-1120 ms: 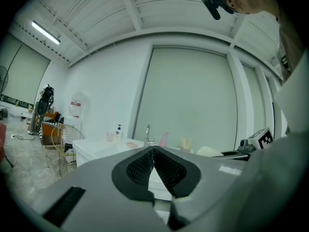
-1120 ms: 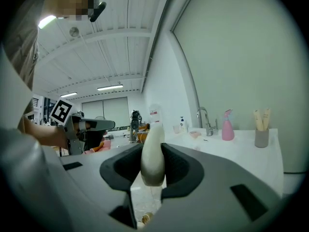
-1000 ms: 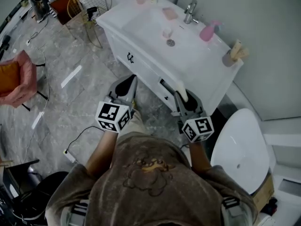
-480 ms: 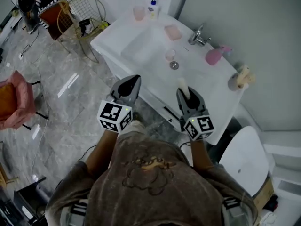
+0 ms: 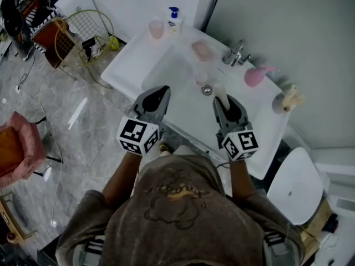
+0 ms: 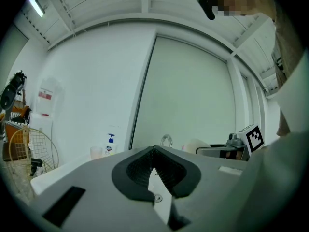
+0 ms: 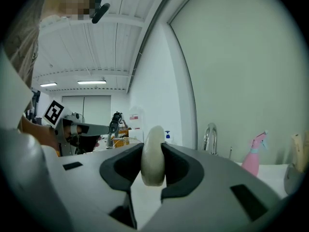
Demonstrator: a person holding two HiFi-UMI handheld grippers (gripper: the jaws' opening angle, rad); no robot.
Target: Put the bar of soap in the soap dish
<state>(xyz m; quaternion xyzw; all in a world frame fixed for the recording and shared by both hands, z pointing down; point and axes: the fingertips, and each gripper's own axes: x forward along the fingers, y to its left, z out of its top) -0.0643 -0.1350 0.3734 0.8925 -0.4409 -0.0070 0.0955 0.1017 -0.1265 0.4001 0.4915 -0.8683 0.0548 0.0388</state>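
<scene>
We're clamping the soap (image 7: 153,154) upright, edge-on, in our right tongs (image 5: 224,101), while our left tongs (image 6: 153,161) are riding closed and empty. The pink soap dish (image 5: 201,50) is lying ahead, slightly left, nearer the right tongs.

Nothing can be read: the pump bottle's (image 6: 110,144) label and the wall notice (image 6: 45,95) are too small.

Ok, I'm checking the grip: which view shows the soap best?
Right gripper view: the soap stands upright, pinched between the right tongs. Head view shows only its pale end; left gripper view shows nothing sure.
</scene>
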